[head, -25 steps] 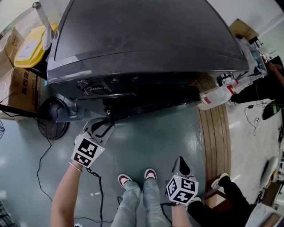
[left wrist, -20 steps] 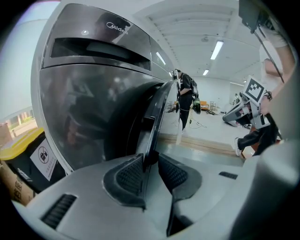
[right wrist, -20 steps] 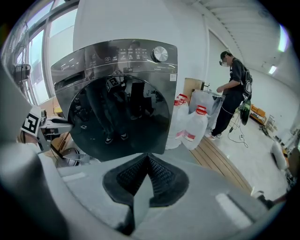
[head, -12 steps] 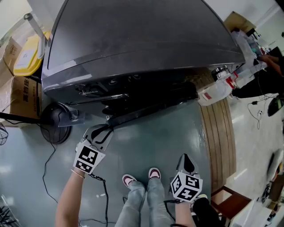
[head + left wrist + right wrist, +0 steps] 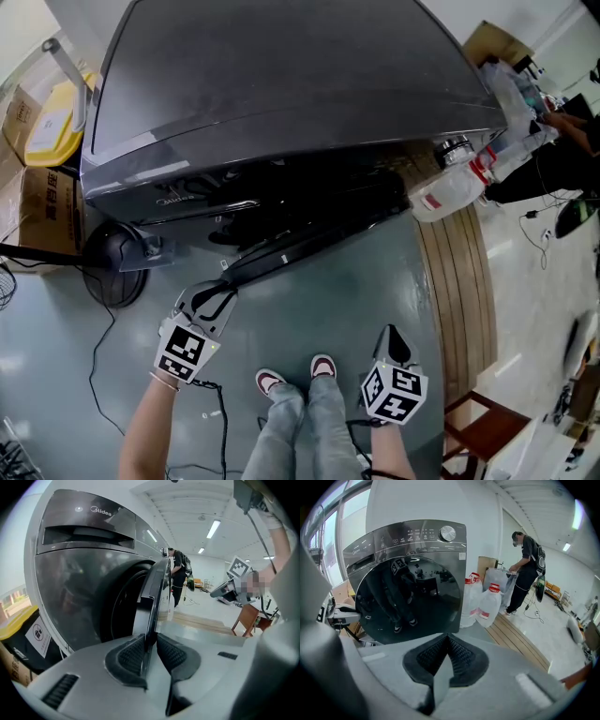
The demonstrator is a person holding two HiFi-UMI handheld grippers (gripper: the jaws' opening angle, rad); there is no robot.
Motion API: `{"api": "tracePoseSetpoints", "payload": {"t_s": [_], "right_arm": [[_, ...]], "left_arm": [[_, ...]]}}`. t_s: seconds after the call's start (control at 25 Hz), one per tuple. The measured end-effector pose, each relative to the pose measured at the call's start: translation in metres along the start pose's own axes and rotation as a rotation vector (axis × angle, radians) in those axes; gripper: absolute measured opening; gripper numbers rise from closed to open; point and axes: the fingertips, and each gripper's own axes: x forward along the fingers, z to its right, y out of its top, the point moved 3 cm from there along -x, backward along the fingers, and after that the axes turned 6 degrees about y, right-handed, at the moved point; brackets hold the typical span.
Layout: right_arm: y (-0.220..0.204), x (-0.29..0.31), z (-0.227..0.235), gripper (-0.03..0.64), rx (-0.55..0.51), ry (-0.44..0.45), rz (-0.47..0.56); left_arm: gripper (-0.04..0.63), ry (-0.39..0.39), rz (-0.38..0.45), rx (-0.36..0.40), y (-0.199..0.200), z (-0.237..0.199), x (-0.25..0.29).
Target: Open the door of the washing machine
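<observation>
Dark door point(image 5: 152, 597), its edge pinched just ahead between the left gripper's point(image 5: 149, 646) closing jaws, stands wider off the washing machine point(image 5: 281, 84) than a second ago, so opening progresses; the right gripper point(image 5: 446, 654) idles, jaws together, empty.

front of washing machine point(image 5: 281, 94): door point(image 5: 309, 242) ajar, slants across opening | beyond door: floor point(image 5: 356, 300) free | left of machine: fan point(image 5: 112, 267), boxes point(image 5: 37, 197) | right: jugs point(image 5: 441, 199), wooden platform point(image 5: 459, 291)
</observation>
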Motion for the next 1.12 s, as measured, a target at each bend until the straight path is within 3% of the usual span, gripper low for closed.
{"api": "tracePoseSetpoints", "payload": {"t_s": [1.12], "right_arm": [[-0.021, -0.028, 0.014, 0.005, -0.057, 0.032, -0.026]], "left_arm": [[0.064, -0.018, 0.023, -0.059, -0.017, 0.088, -0.022]]}}
